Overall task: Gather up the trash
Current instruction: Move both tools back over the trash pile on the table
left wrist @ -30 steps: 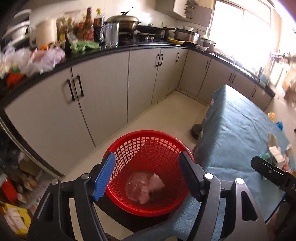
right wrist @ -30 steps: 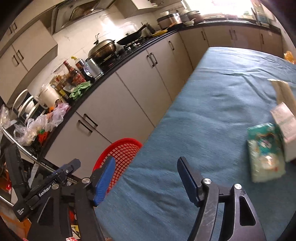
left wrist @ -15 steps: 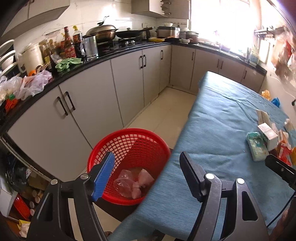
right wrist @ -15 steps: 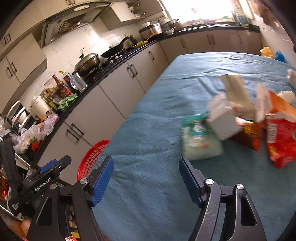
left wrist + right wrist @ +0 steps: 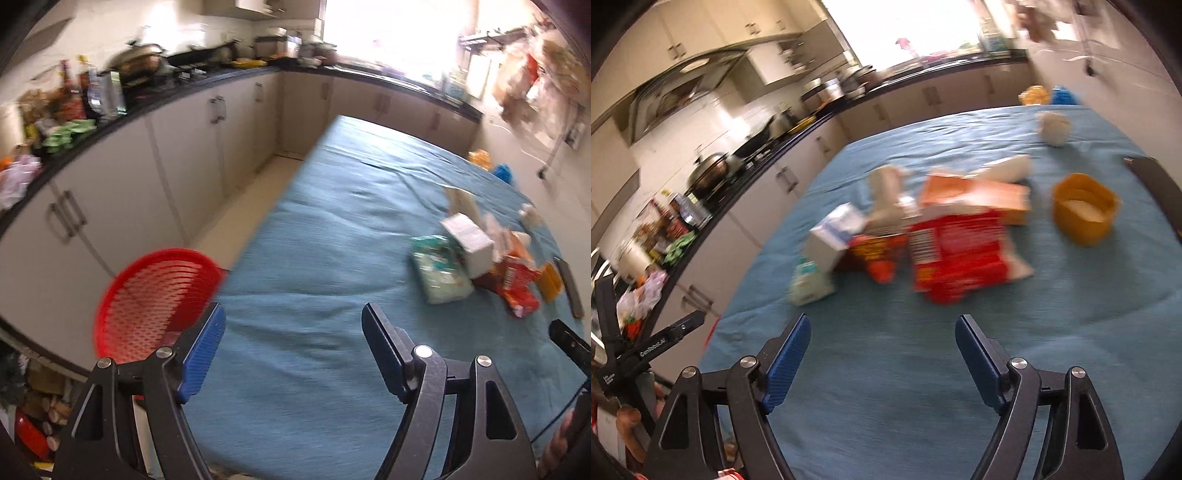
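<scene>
We find the trash gathered in one loose heap on the blue-covered desk (image 5: 886, 387), toward its right half as the right wrist view shows it. The red packet (image 5: 955, 258) lies flat at the front of the heap, its long axis running roughly away from the camera. The white carton (image 5: 833, 236) leans tilted against the pile at its left, with the pale green packet (image 5: 809, 282) flat just beside it. An orange cup (image 5: 1084, 208) stands upright, apart to the right. Both views are blurred, so finer orientation cannot be told.

The left tool (image 5: 293, 345) is over the near desk edge, its jaws opening with nothing between them. The right tool (image 5: 882, 354) faces the heap, jaws likewise opening and empty.

Against the earlier frames, the red basket (image 5: 155, 295) has slid from the centre of the left view to its left margin, and the heap now sits closer in the right view.
</scene>
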